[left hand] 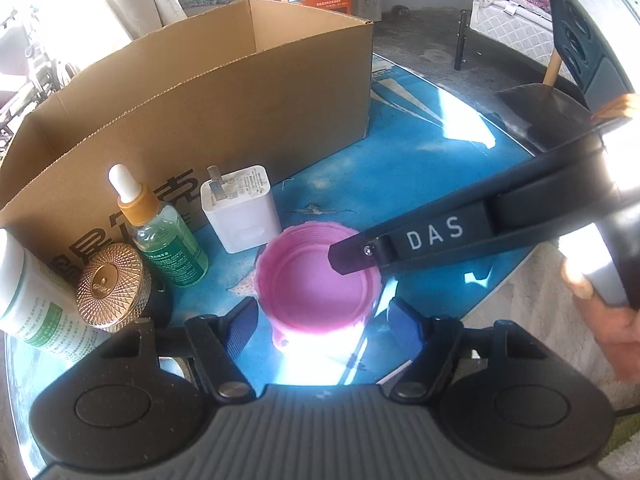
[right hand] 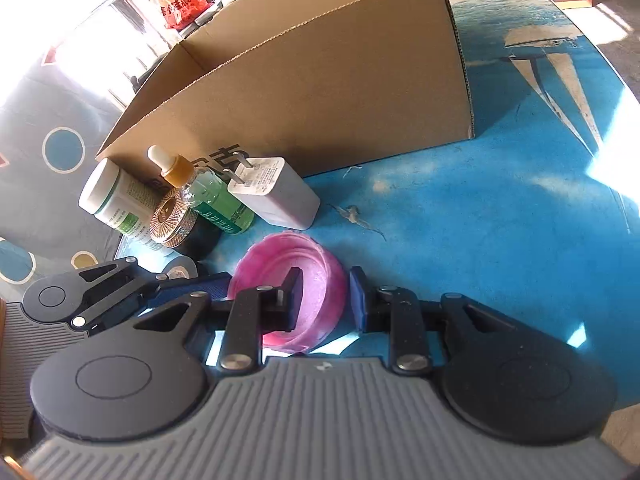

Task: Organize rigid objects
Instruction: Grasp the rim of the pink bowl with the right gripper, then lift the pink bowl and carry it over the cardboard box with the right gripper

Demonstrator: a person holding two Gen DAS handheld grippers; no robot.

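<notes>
A pink plastic lid (left hand: pixel 316 280) lies open side up on the blue table (left hand: pixel 420 168). My left gripper (left hand: pixel 324 320) straddles it with a blue pad on each side. The left pad touches the rim, while a thin bright gap shows at the right pad. My right gripper (right hand: pixel 326 284) is shut on the near wall of the pink lid (right hand: pixel 320 268), with one finger inside and one outside. That inner finger (left hand: pixel 352 258) reaches in from the right in the left wrist view. A blue pad (right hand: pixel 192 286) of the left gripper meets the lid's left edge.
An open cardboard box (left hand: pixel 224 92) stands behind. In front of it are a white charger (left hand: pixel 240 208), a green dropper bottle (left hand: pixel 168 248), a gold-capped jar (left hand: pixel 110 284) and a white bottle (left hand: pixel 28 292). A person's hand (left hand: pixel 612 332) holds the right gripper. A chair (left hand: pixel 540 108) stands beyond the table.
</notes>
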